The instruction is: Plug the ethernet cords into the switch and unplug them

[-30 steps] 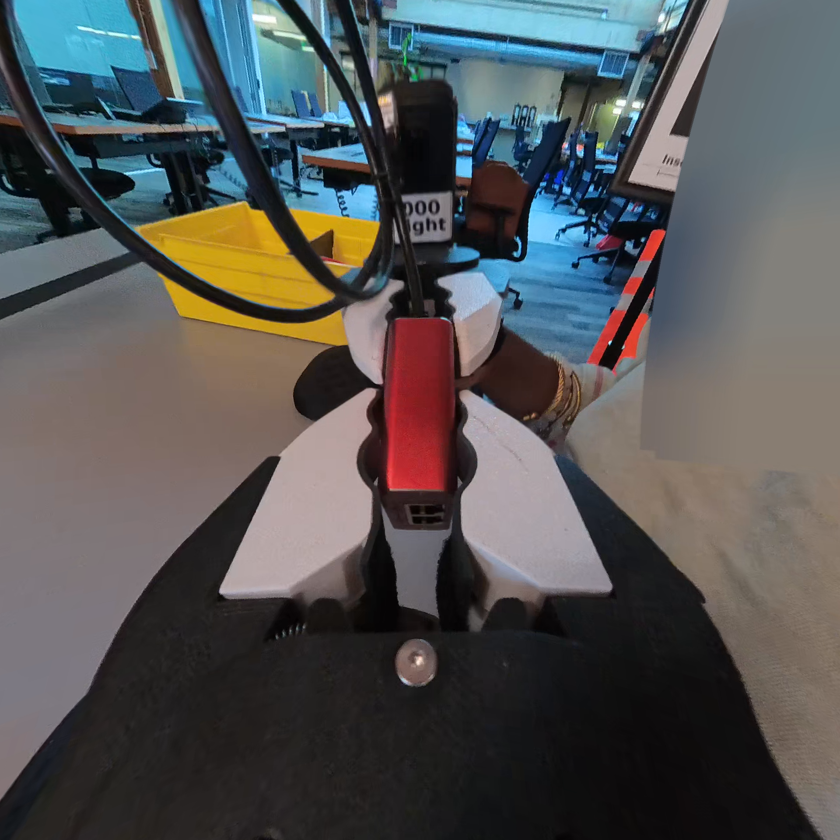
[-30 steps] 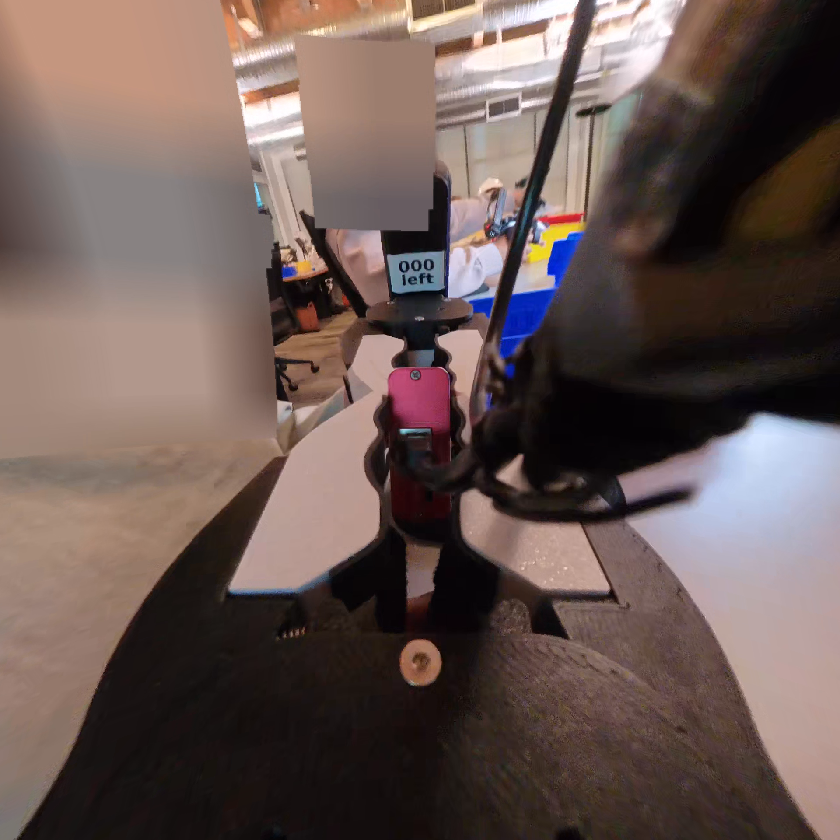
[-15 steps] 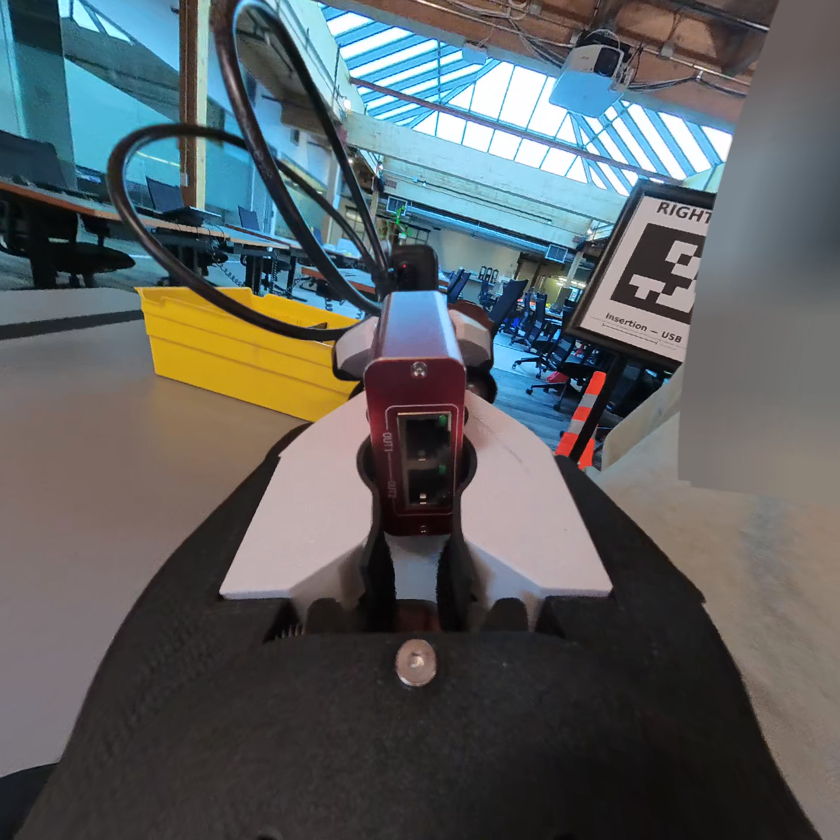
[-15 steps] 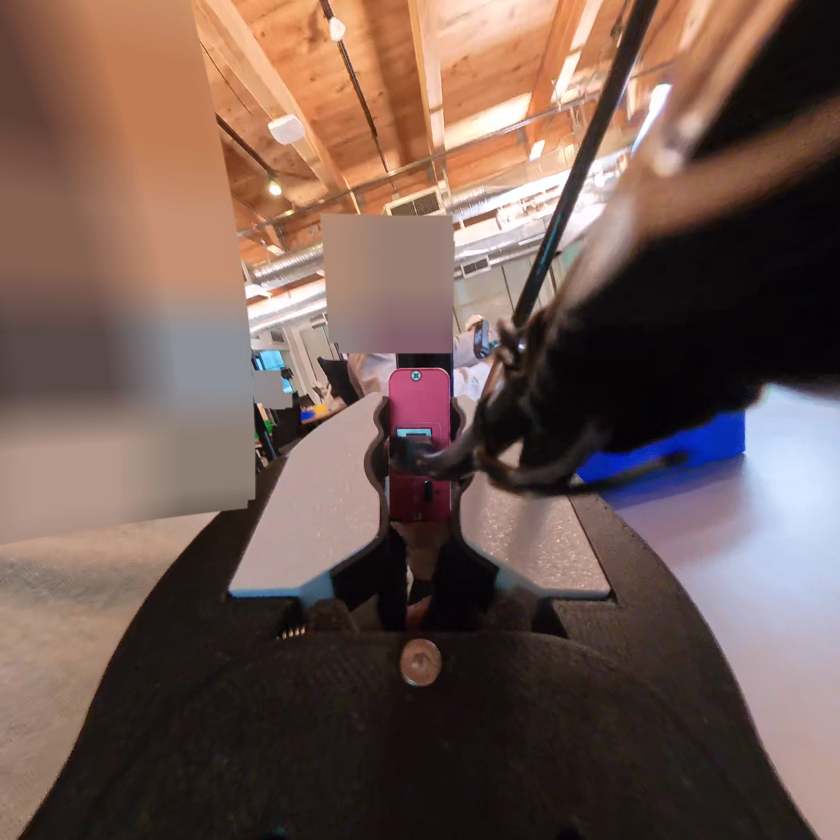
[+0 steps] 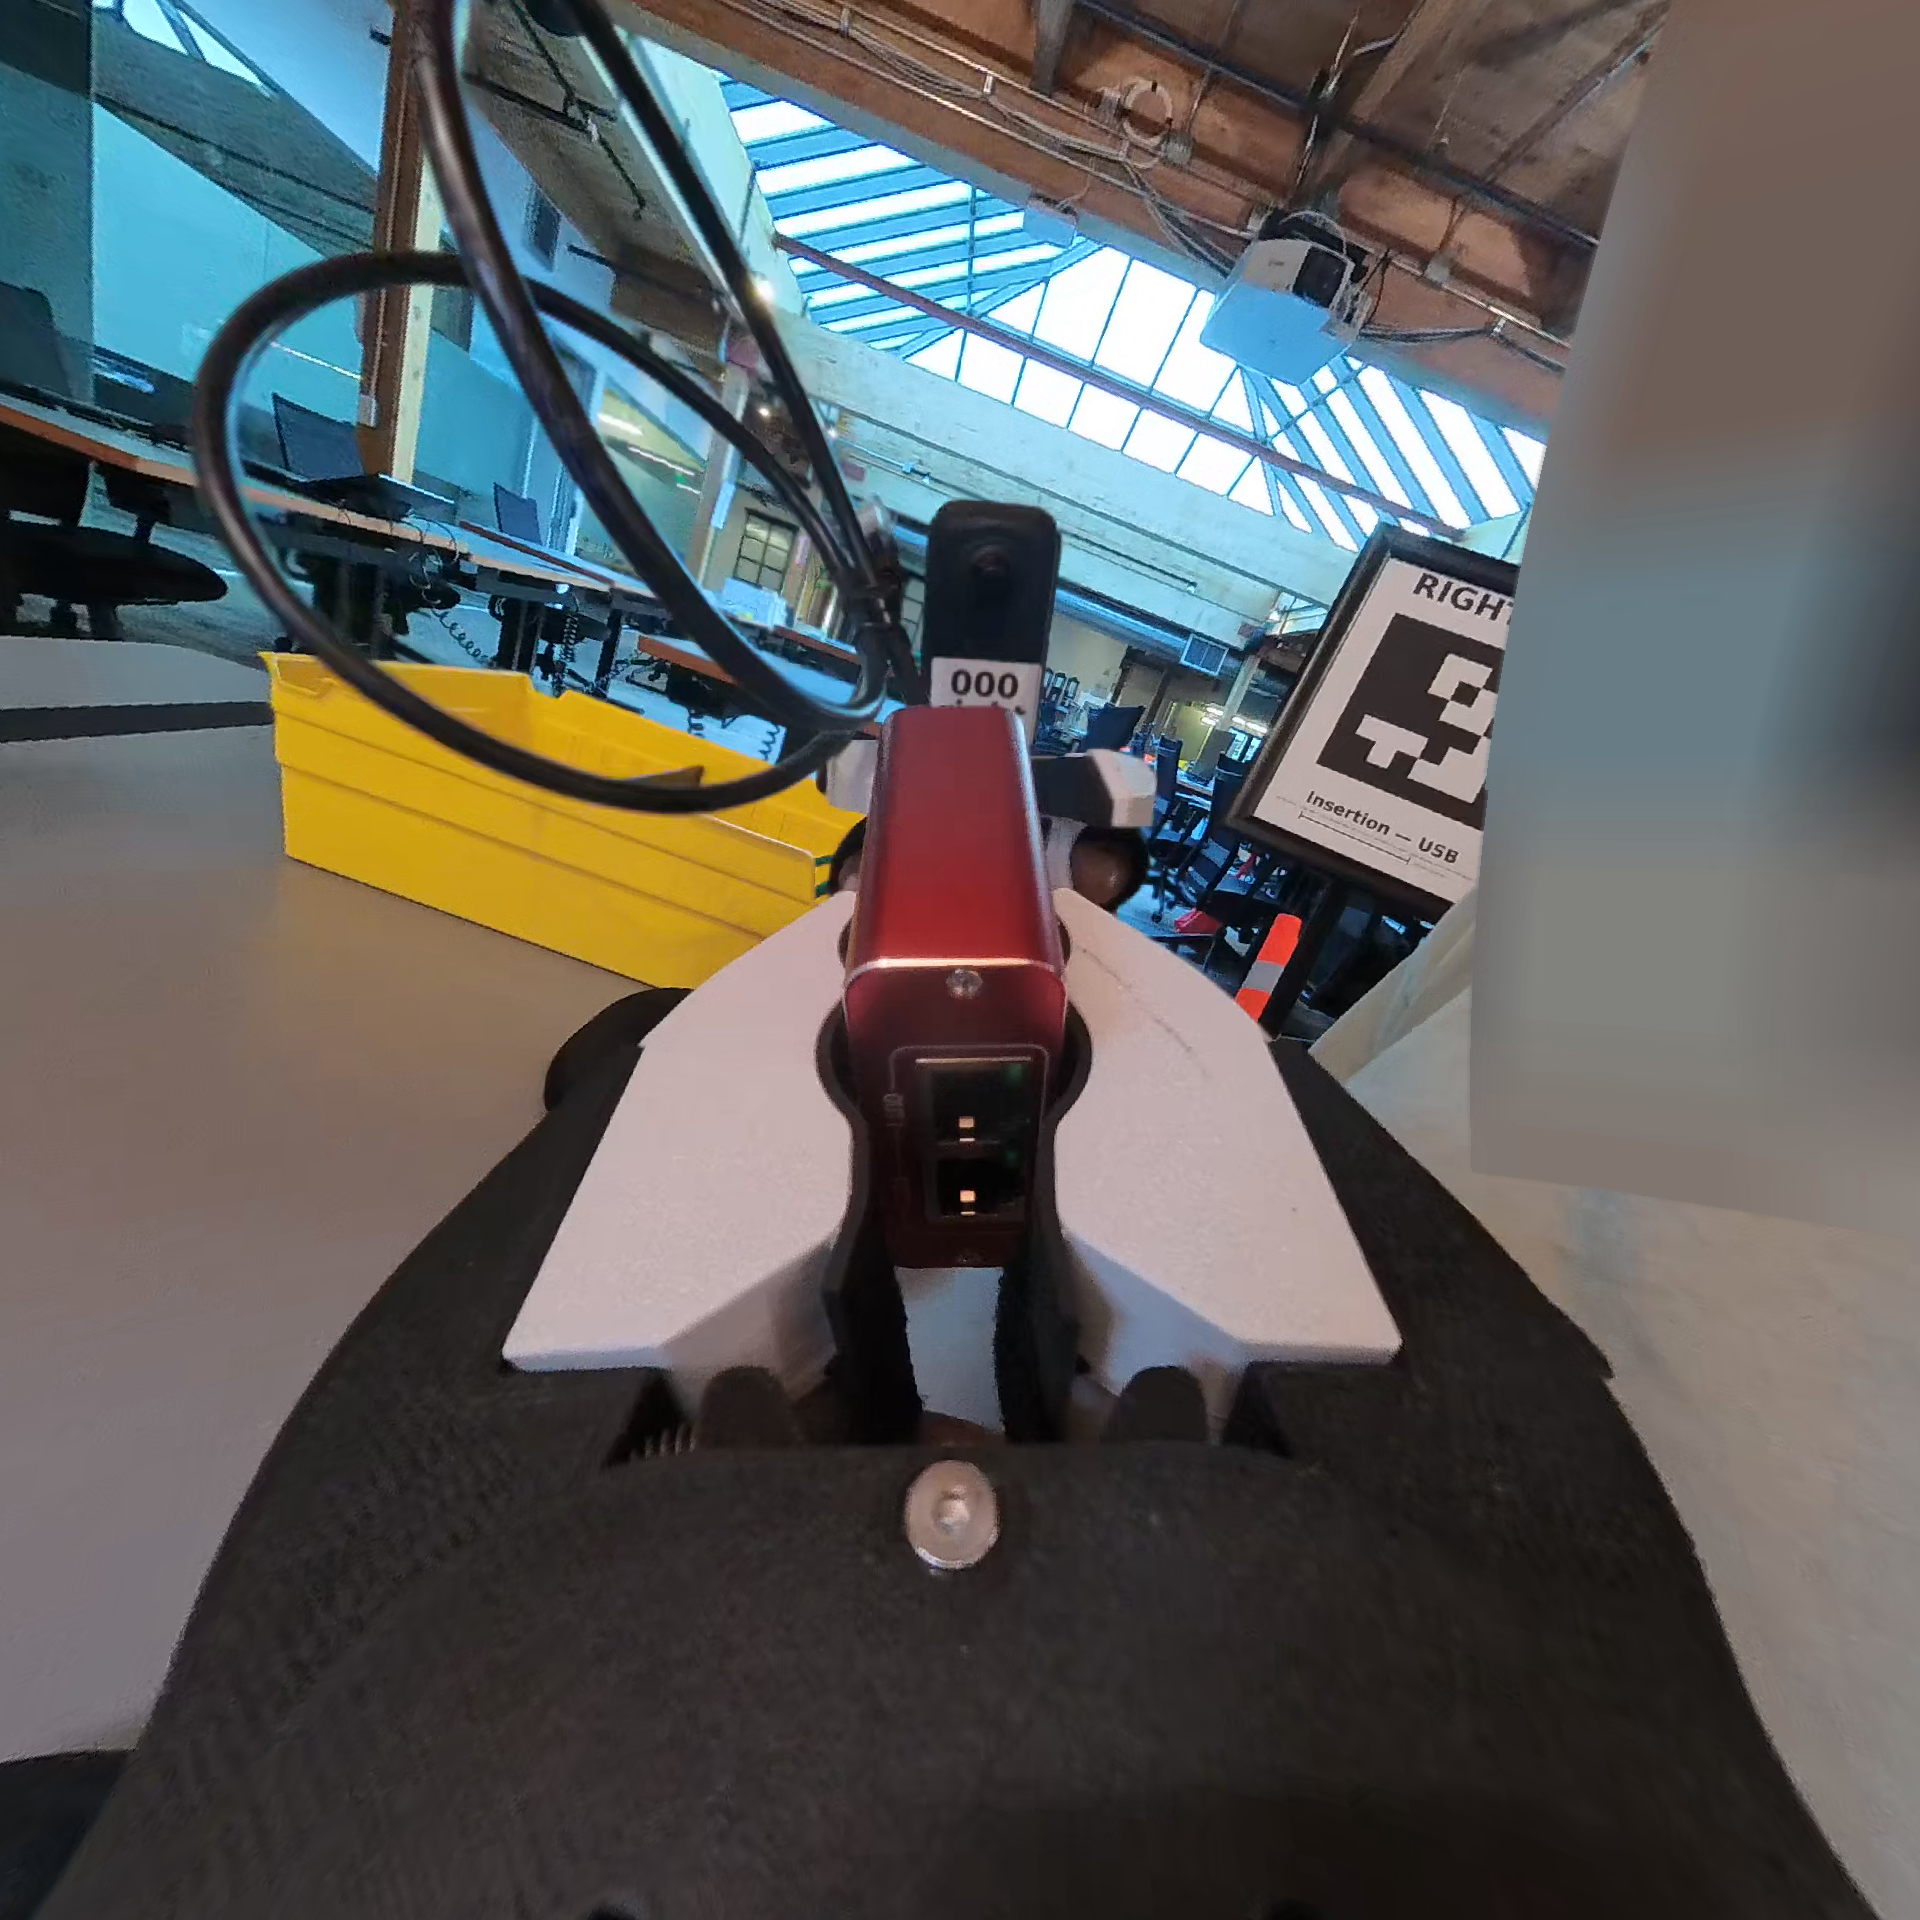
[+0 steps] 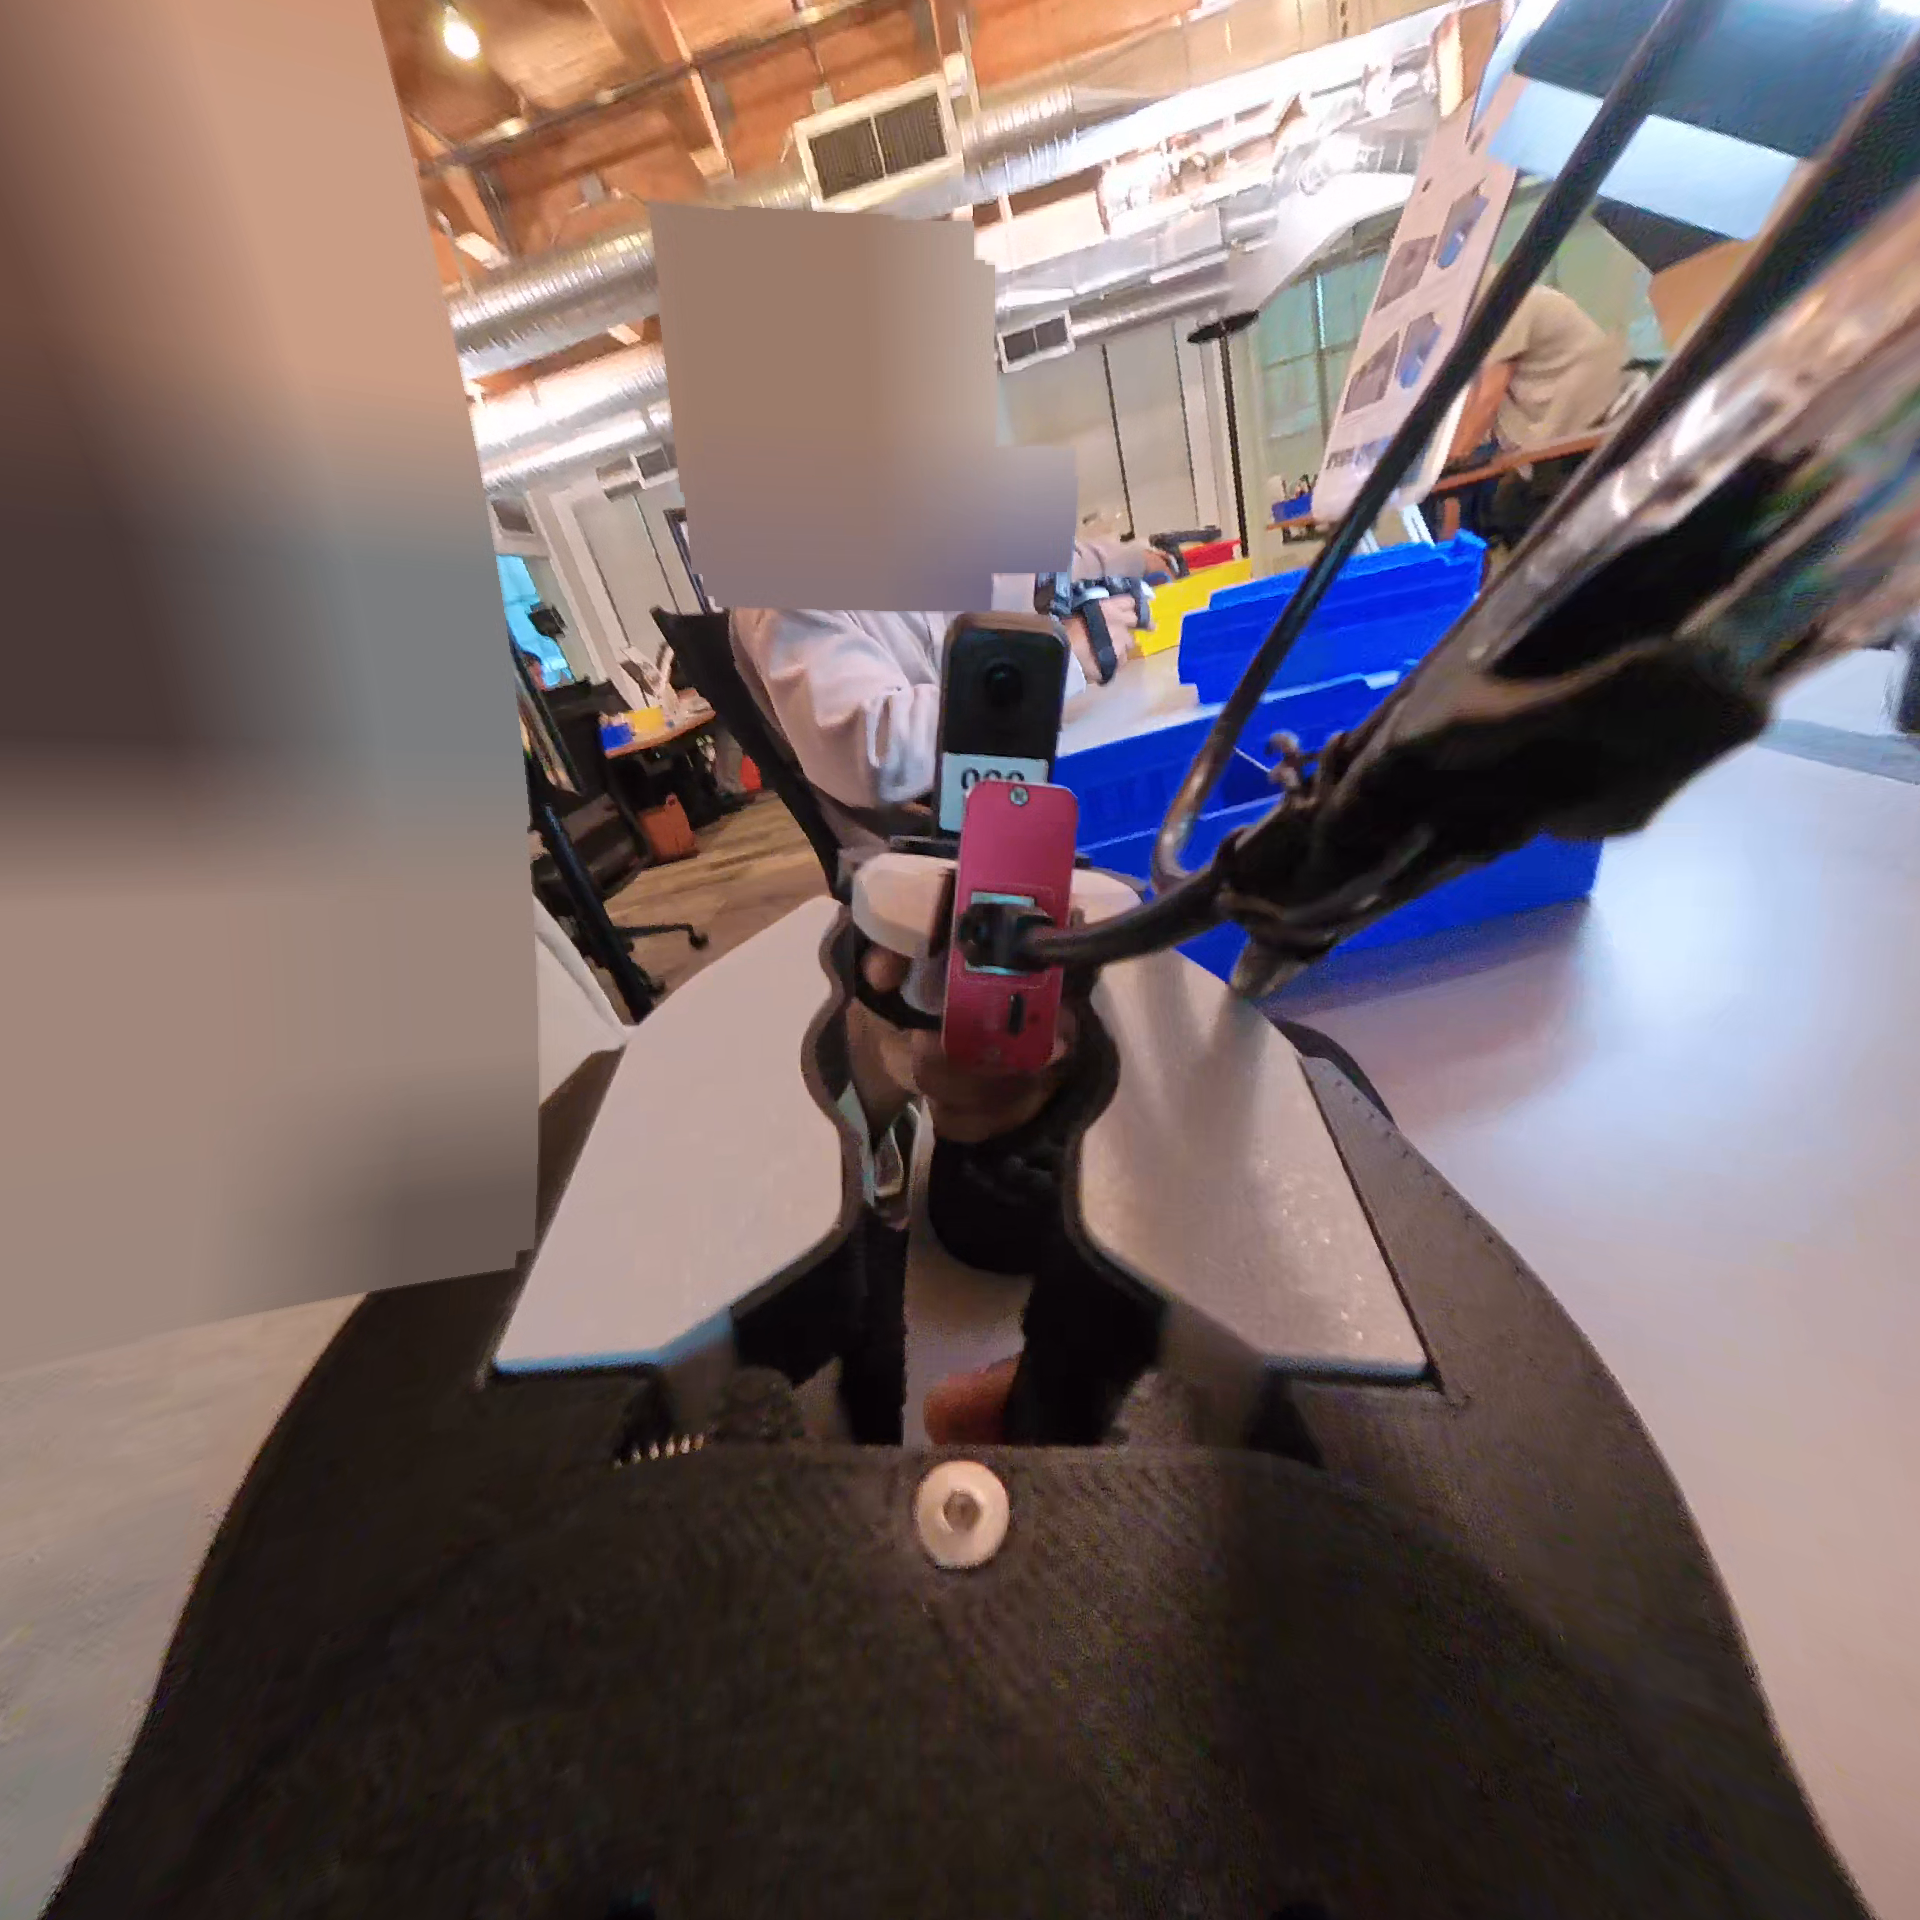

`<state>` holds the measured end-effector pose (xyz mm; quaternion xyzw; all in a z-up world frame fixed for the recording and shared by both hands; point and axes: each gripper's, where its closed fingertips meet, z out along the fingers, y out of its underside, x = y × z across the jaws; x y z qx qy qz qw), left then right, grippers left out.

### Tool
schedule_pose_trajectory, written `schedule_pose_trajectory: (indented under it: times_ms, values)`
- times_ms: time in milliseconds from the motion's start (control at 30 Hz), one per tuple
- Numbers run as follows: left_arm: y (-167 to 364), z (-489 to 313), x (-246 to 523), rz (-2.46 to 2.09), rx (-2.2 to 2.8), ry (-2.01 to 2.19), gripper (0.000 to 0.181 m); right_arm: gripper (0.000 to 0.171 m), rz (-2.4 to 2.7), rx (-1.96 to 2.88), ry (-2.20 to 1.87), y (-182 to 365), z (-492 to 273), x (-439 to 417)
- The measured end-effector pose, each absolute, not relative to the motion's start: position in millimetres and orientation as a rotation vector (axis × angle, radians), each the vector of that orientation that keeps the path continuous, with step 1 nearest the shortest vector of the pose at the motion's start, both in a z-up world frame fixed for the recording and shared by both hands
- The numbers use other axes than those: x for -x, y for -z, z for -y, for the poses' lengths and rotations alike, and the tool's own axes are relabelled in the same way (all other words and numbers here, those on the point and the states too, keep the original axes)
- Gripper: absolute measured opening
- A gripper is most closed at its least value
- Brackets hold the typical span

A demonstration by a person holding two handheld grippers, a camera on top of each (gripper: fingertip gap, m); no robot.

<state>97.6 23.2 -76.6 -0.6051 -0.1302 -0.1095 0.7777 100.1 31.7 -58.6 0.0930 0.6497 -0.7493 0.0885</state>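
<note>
Left wrist view: left gripper (image 5: pixel 956 1132) pinching small red metal switch (image 5: pixel 951 904), two ports facing camera; yellow plastic bin (image 5: pixel 499 821) behind, contents hidden.

Right wrist view: right gripper (image 6: pixel 961 1039) apparently spread, holding nothing; black ethernet cord (image 6: pixel 1132 925) plugged in; blue plastic bins (image 6: pixel 1340 644) behind.

A big open-plan office turned test lab, by the look of it. Overhead run timber beams (image 5: pixel 1299 94), skylights (image 5: pixel 1143 353), a ceiling projector (image 5: pixel 1283 296) and bare silver ducts (image 6: pixel 561 301). At 10 o'clock from the left claw's camera stand rows of desks (image 5: pixel 343 509) and office chairs (image 5: pixel 104 561). A yellow parts bin (image 5: pixel 520 821) sits on the grey table (image 5: pixel 260 1039), with blue bins (image 6: pixel 1340 623) at 1 o'clock in the right view. A framed marker sign (image 5: pixel 1382 717) stands at 2 o'clock.
</note>
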Motion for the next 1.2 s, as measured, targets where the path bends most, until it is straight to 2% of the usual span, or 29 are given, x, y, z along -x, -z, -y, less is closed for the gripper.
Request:
schedule_pose_trajectory:
  times_ms: [467,833,1200]
  values:
    - [83.8,-25.3,-109.9,0.193,1.454,0.141,0.028,0.019,-2.121,-0.194,2.124,75.5,-25.9,-107.7]
    - [84.2,-26.3,-114.6,0.158,1.491,0.094,0.029,0.017,-2.018,-0.161,2.138,69.5,-25.3,-113.4]
    - [90.1,-26.7,-108.7,0.176,1.538,0.018,0.029,0.021,-2.267,-0.163,2.181,75.3,-25.2,-104.9]
